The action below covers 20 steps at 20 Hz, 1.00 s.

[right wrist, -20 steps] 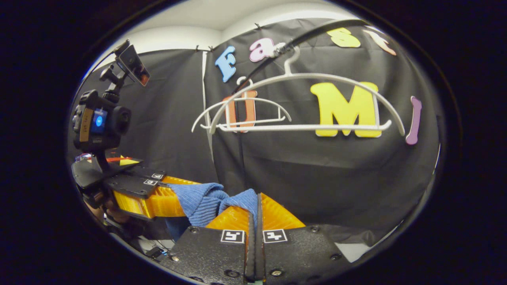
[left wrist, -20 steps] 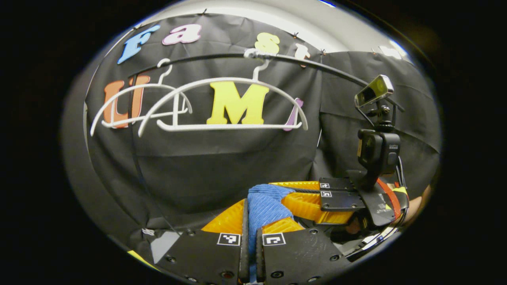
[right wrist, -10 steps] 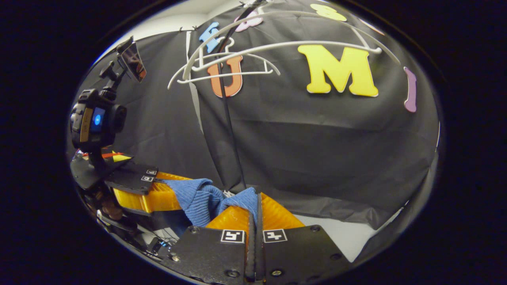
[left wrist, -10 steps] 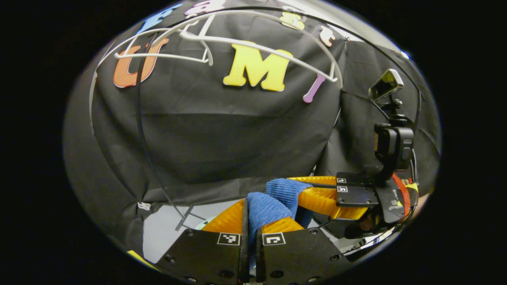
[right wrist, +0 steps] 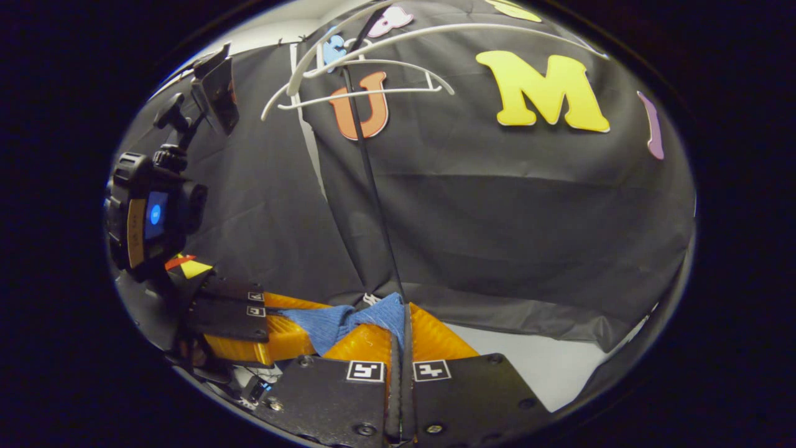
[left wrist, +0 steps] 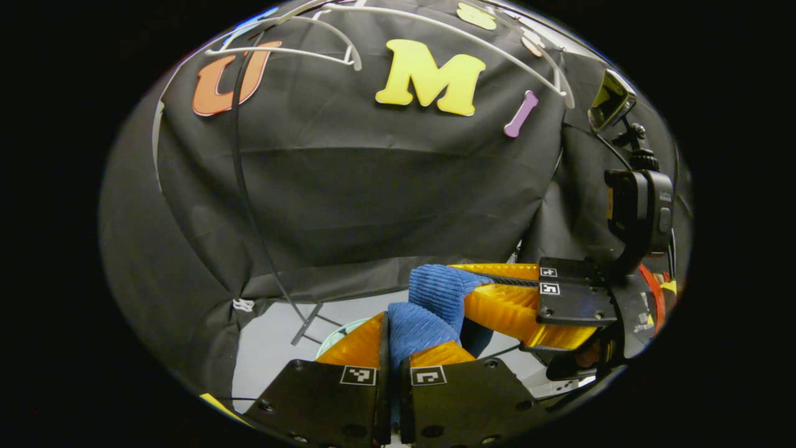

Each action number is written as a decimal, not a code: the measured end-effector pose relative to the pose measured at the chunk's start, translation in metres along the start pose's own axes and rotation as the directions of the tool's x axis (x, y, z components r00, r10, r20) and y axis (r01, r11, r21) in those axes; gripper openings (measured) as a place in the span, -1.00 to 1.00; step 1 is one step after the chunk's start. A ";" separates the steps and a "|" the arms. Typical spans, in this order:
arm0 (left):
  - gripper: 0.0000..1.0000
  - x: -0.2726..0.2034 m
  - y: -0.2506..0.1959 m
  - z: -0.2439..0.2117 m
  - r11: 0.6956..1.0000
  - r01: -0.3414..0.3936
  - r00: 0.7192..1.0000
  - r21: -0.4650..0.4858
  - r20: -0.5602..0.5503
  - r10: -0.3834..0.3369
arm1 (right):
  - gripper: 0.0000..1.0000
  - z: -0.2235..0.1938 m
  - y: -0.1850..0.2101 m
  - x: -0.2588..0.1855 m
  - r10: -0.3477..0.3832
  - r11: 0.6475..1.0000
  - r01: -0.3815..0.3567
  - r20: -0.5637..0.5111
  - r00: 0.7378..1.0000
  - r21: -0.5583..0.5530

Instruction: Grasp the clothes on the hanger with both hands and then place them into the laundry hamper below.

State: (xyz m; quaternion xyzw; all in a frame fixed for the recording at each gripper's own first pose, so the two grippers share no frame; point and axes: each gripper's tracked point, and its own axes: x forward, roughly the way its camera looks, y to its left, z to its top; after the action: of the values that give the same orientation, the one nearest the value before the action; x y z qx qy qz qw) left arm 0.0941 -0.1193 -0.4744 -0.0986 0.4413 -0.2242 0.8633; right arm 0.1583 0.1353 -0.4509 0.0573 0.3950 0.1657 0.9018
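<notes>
The blue garment [left wrist: 429, 311] is pinched between the fingers of the left gripper [left wrist: 390, 339], bulging out above the fingertips, and runs straight across to the right gripper [left wrist: 497, 292], whose fingers clamp its other end. In the right gripper view the same cloth [right wrist: 348, 320] stretches from the right gripper [right wrist: 401, 323] to the left gripper [right wrist: 273, 320]. Both grippers are closed on it. It is a ribbed blue knit, bunched and folded between the two grips. Above, two bare white hangers [left wrist: 398, 31] hang from a dark rail [right wrist: 367, 149] against the black cloth wall [left wrist: 373, 186]. A pale floor [right wrist: 547, 367] lies below the wall's hem.
</notes>
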 end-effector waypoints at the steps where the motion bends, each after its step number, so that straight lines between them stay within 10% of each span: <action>1: -0.87 0.004 0.003 -0.007 1.000 -0.012 1.000 -0.014 -0.018 0.011 | -0.92 -0.007 -0.005 0.006 -0.016 1.000 0.017 -0.019 1.000 0.020; 7: -0.87 0.042 0.018 -0.063 0.991 -0.078 0.986 -0.109 -0.155 0.061 | -0.92 -0.070 -0.048 0.035 -0.119 0.990 0.132 -0.190 0.974 0.055; 14: -0.87 0.076 0.024 -0.115 0.973 -0.170 0.932 -0.156 -0.345 0.108 | -0.87 -0.142 -0.073 0.052 -0.181 0.971 0.230 -0.435 0.882 0.063; 20: -0.48 0.080 0.000 -0.152 0.949 -0.163 0.863 -0.270 -0.505 0.005 | -0.31 -0.153 -0.084 0.050 -0.211 0.970 0.242 -0.482 0.850 0.001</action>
State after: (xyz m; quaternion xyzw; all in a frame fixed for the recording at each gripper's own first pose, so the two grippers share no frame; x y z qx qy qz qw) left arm 0.0118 -0.1528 -0.6216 -0.1493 0.6818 -0.1334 0.7036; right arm 0.0993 0.0695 -0.6099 -0.0045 0.6143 0.0550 0.7871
